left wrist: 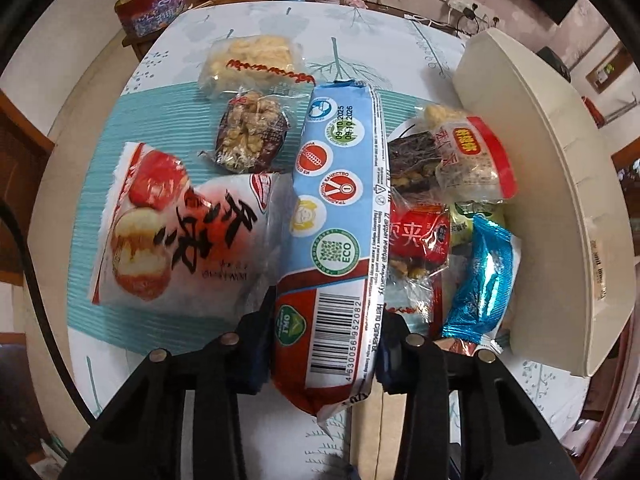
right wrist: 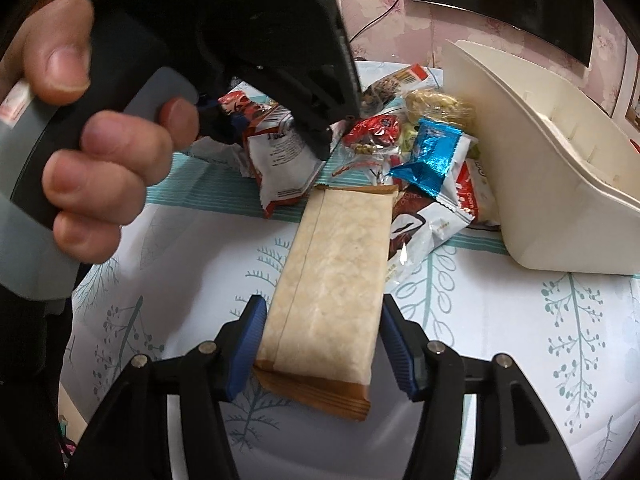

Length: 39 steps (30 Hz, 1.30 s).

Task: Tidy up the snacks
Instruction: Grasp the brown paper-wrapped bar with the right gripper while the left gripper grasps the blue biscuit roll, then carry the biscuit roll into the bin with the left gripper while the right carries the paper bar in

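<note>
The left gripper (left wrist: 326, 344) is closed on the near end of a long blue and red packet (left wrist: 340, 216), with both pads against its sides. The right gripper (right wrist: 322, 344) has a beige snack bar (right wrist: 332, 276) between its pads; the left pad touches the wrapper, but on the right side I cannot tell if the pad presses or only stands just beside it. The other snacks lie in a heap (left wrist: 452, 208) on the table (right wrist: 520, 320), next to the tipped white bin (left wrist: 560, 184). Both packets are held only at one end, so I judge that the far end may droop and drag on the heap, pulling a small packet like the blue foil one (right wrist: 432, 156) off its place. The smooth wrappers may also slip out if the grip is light. The left hand (right wrist: 92, 152) is very near the right gripper, so the two tools may hit each other when moving toward the bin.
</note>
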Each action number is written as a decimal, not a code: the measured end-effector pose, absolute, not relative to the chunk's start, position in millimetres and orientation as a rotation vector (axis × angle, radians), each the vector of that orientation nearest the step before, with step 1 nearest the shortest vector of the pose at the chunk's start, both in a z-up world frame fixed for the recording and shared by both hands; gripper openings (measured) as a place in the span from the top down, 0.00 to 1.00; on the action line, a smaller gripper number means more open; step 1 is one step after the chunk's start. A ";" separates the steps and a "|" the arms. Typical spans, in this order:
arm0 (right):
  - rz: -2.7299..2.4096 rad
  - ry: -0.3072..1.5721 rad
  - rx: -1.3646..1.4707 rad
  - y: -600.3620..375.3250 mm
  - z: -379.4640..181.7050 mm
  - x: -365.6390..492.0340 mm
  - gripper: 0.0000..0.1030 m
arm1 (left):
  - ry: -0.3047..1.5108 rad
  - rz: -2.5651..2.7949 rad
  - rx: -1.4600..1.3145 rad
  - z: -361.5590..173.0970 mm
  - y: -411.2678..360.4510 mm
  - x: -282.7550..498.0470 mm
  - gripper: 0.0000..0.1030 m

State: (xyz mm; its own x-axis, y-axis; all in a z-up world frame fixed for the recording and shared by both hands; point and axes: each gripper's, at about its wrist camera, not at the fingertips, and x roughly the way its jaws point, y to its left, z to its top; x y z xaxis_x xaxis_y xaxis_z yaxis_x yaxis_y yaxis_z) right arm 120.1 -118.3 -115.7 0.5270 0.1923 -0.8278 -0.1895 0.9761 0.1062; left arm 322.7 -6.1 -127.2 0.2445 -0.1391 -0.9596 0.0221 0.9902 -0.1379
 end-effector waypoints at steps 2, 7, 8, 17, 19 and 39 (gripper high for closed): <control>0.225 0.989 0.003 -119.9 -113.4 120.3 0.45 | 1.310 -0.122 -0.121 -123.2 -3.1 317.8 0.63; 0.232 0.993 0.011 -125.5 -108.4 120.1 0.46 | 1.282 -0.128 -0.172 -108.2 7.9 305.6 0.64; 0.232 0.992 0.012 -126.3 -107.5 119.2 0.46 | 1.277 -0.128 -0.178 -105.3 9.4 302.5 0.64; 0.241 0.948 0.010 -131.4 -88.8 118.5 0.83 | 1.222 -0.140 -0.222 -75.4 19.5 277.2 0.64; 0.274 0.947 0.017 -133.6 -83.5 118.8 0.84 | 1.208 -0.141 -0.222 -68.1 20.7 271.3 0.64; 0.323 0.864 0.082 -150.9 -58.0 102.9 0.89 | 1.015 -0.184 -0.244 12.7 24.2 224.6 0.64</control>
State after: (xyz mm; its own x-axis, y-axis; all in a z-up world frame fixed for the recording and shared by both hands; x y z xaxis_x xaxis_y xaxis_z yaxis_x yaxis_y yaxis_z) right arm 102.9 -150.9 -58.0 0.6043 0.3113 -0.7334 -0.2458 0.9485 0.2001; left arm 224.6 24.2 12.7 0.5156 -0.2645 -0.8150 0.0391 0.9574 -0.2860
